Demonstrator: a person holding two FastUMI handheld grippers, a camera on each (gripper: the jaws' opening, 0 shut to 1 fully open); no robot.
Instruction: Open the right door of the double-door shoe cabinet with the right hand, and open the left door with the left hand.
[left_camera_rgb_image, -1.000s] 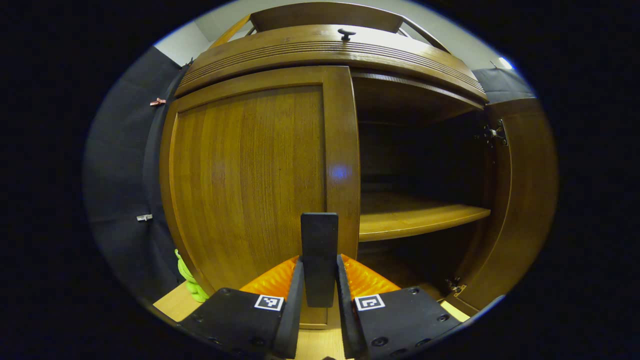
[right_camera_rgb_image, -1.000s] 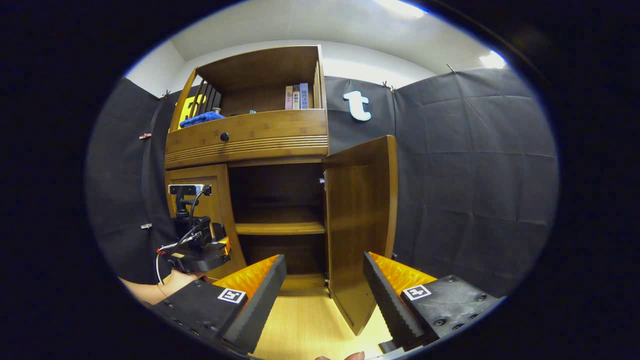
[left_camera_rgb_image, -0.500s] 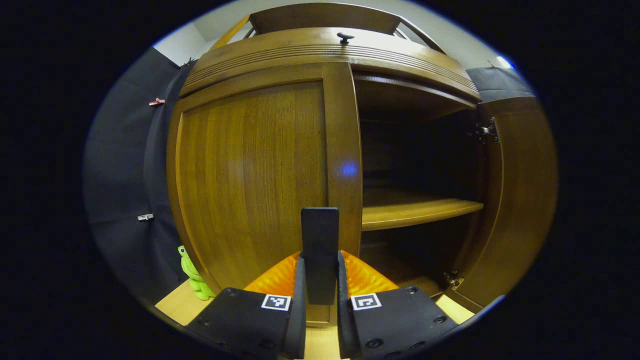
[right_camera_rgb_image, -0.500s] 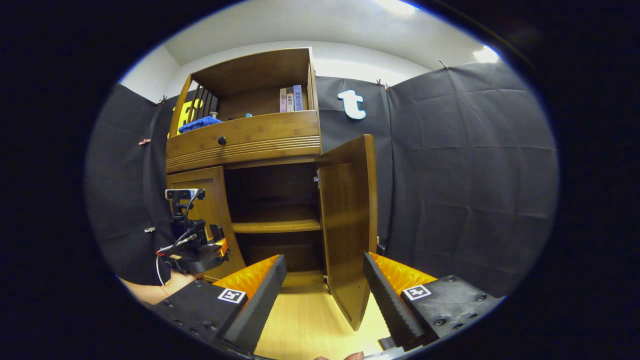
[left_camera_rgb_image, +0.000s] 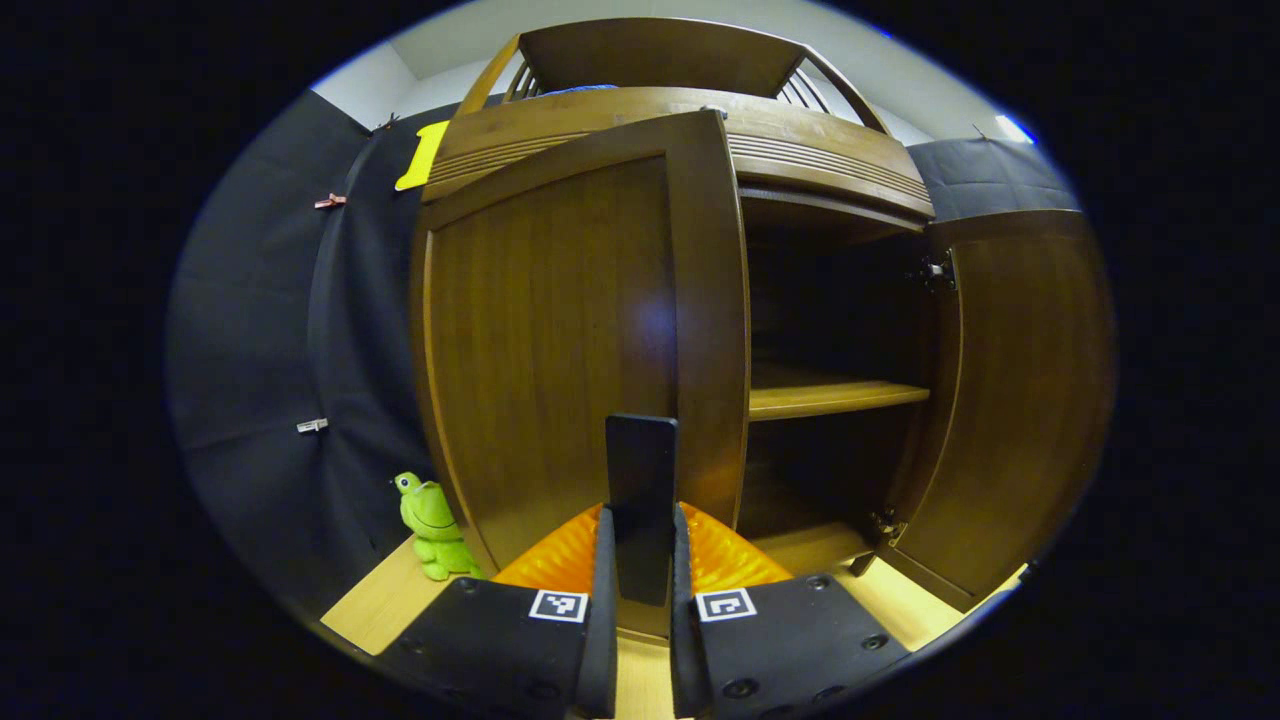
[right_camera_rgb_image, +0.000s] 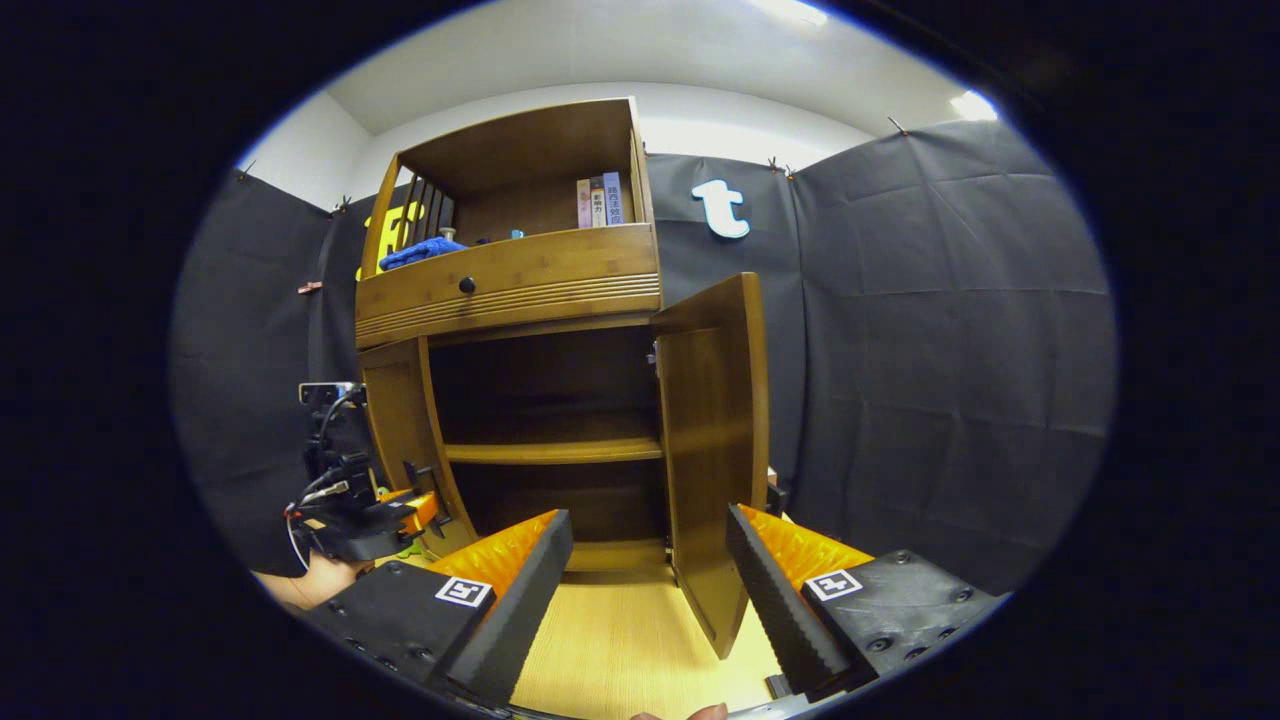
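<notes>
The brown wooden shoe cabinet (right_camera_rgb_image: 510, 285) stands before me. In the left gripper view its left door (left_camera_rgb_image: 560, 340) is swung partly out from the frame. My left gripper (left_camera_rgb_image: 640, 515) is shut on that door's dark flat handle (left_camera_rgb_image: 640, 450). The right door (left_camera_rgb_image: 1020, 400) stands wide open, baring the inner shelf (left_camera_rgb_image: 830, 398). In the right gripper view my right gripper (right_camera_rgb_image: 648, 520) is open with nothing between its fingers, well back from the open right door (right_camera_rgb_image: 715, 450). The left gripper (right_camera_rgb_image: 370, 515) shows there at the left door (right_camera_rgb_image: 395, 440), held by a hand (right_camera_rgb_image: 300, 585).
A green frog toy (left_camera_rgb_image: 430, 515) sits on the wooden floor (right_camera_rgb_image: 620, 650) left of the cabinet. On the cabinet's top shelf are a blue cloth (right_camera_rgb_image: 420, 250) and books (right_camera_rgb_image: 598, 202). A drawer with a dark knob (right_camera_rgb_image: 466, 285) sits above the doors. Black cloth walls surround the booth.
The left door has swung outward with my left gripper shut on its handle. The right gripper has stayed open and back, shifting only slightly.
</notes>
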